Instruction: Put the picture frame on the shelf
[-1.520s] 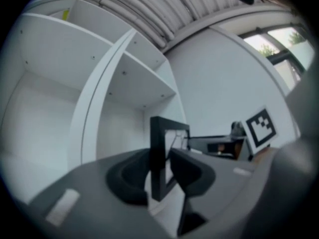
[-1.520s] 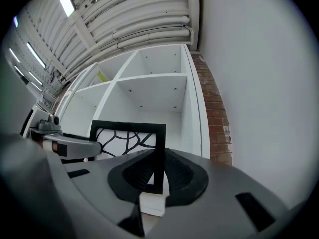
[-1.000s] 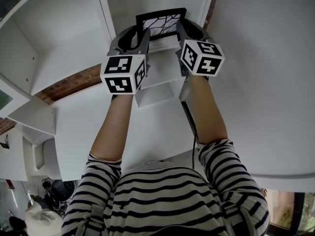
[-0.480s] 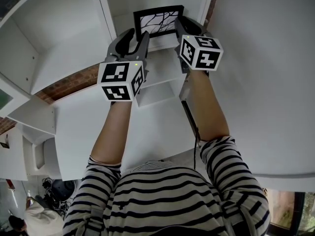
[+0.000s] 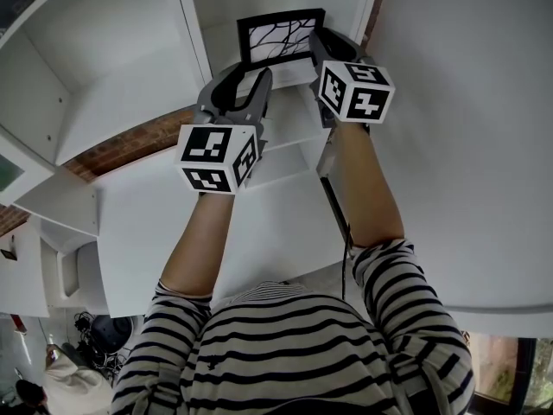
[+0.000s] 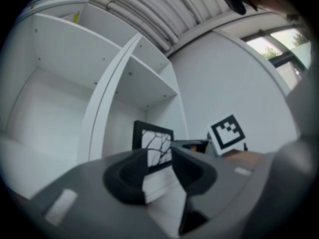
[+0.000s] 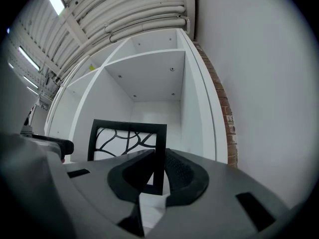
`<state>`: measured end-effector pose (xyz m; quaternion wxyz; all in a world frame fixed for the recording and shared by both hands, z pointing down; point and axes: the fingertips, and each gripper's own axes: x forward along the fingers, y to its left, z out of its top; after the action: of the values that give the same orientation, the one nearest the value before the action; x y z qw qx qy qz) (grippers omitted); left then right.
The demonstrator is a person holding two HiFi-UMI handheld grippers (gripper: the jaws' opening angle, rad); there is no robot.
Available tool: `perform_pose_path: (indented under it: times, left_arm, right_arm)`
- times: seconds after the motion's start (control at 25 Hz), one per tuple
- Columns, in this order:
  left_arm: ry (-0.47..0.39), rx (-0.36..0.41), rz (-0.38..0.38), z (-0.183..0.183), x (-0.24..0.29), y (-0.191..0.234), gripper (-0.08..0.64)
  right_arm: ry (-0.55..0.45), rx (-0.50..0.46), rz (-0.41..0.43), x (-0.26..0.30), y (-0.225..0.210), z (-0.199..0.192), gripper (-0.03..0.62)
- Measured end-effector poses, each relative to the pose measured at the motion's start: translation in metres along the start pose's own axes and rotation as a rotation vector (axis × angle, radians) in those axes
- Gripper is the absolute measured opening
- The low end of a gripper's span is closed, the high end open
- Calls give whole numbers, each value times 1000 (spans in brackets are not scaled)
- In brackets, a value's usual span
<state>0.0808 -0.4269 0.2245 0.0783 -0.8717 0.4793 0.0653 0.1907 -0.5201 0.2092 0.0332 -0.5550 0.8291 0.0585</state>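
The black picture frame (image 5: 281,35) with a branch-pattern panel stands upright in a compartment of the white shelf (image 5: 130,102). My right gripper (image 5: 318,48) is shut on the frame's right edge; in the right gripper view that edge of the picture frame (image 7: 127,138) runs between the pads of the right gripper (image 7: 158,176). My left gripper (image 5: 239,80) hangs below and left of the frame, apart from it and open. The left gripper view shows the left gripper (image 6: 159,166) with nothing between its jaws and the picture frame (image 6: 152,146) beyond them.
The shelf unit has several open compartments split by a white upright divider (image 5: 192,33). A strip of brick wall (image 5: 130,145) shows beside it. A plain white wall (image 5: 467,128) runs close along the right. A cable (image 5: 337,214) hangs by my right forearm.
My left gripper has let go of the frame's left edge, opened and drawn back toward me. The right gripper and the frame have barely shifted.
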Motion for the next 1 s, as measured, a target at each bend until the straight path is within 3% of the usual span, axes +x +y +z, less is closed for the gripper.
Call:
perform_pose_path:
  times: [0.56,1.0]
  left_arm:
    - [46,-12,-71,-24,-11,-25,140]
    - [47,-16,-81,-24,-10,-30,140]
  right_arm:
    - [-11,-3,10,-5,0,0,60]
    - [5,-14,36,-10,4,-4,61]
